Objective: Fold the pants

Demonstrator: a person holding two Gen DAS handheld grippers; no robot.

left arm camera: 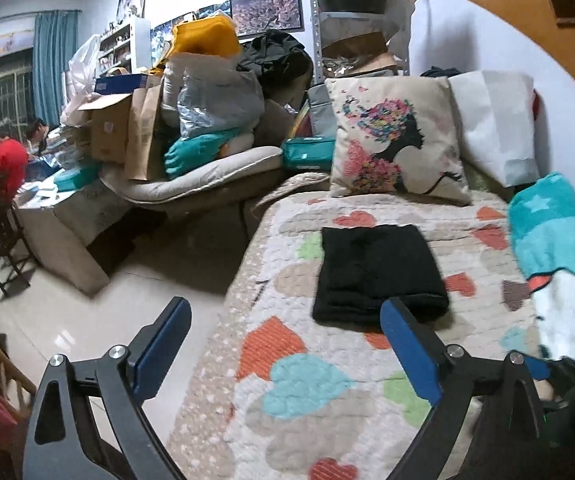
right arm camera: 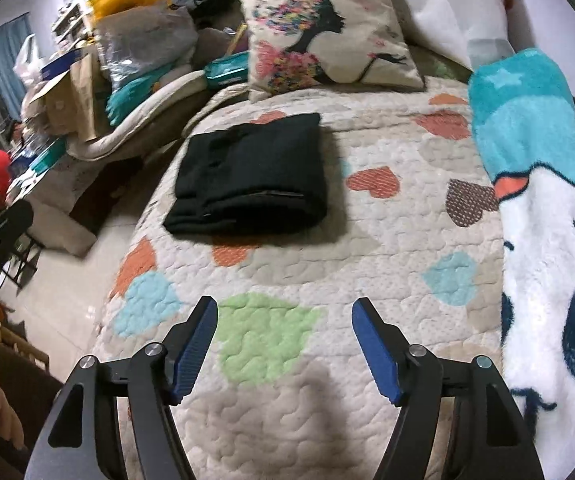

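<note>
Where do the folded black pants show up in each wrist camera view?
Left wrist: the folded black pants lie right of centre on the heart-patterned quilt, just beyond the right finger's tip.
Right wrist: the pants lie left of centre, above the open tool.
Shared landmark: the pillow with a woman's profile, behind the pants.

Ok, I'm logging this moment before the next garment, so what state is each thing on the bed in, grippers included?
Black pants: folded into a flat rectangle, lying on the quilt, touched by neither gripper.
Left gripper: open, nothing between the fingers.
Right gripper: open, empty, above the quilt.
Printed cushion: propped up at the head of the bed.
Fleece blanket: bunched along the quilt's right side.
</note>
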